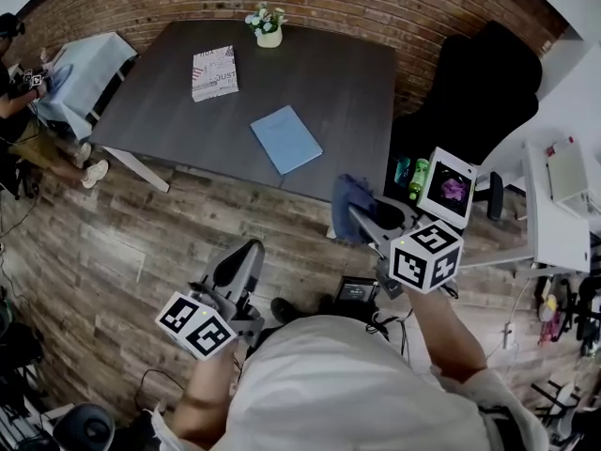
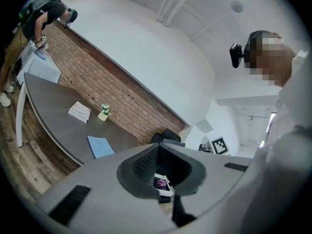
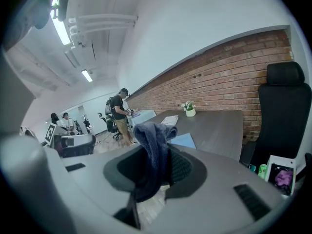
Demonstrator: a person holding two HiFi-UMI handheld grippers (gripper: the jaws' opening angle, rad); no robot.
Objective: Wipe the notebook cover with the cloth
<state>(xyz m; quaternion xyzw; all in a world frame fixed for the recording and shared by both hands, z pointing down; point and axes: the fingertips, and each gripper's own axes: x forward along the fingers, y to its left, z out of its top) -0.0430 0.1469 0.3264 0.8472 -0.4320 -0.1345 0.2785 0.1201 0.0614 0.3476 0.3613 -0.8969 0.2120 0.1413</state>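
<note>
A light blue notebook (image 1: 286, 139) lies flat near the front right edge of the dark grey table (image 1: 338, 83); it also shows in the left gripper view (image 2: 100, 146) and in the right gripper view (image 3: 184, 140). My right gripper (image 1: 362, 218) hangs over the floor just in front of that table edge, shut on a dark blue cloth (image 1: 349, 200). In its own view the cloth (image 3: 152, 143) bunches up out of the jaws and droops down between them. My left gripper (image 1: 246, 252) is lower left, over the wooden floor, jaws together and empty (image 2: 157, 149).
A printed magazine (image 1: 214, 71) and a small flower pot (image 1: 268, 28) sit further back on the table. A black office chair (image 1: 484, 87) stands at its right end, beside a white box (image 1: 449, 188) and green bottles (image 1: 418, 177). A person (image 1: 19, 83) works at a small table at far left.
</note>
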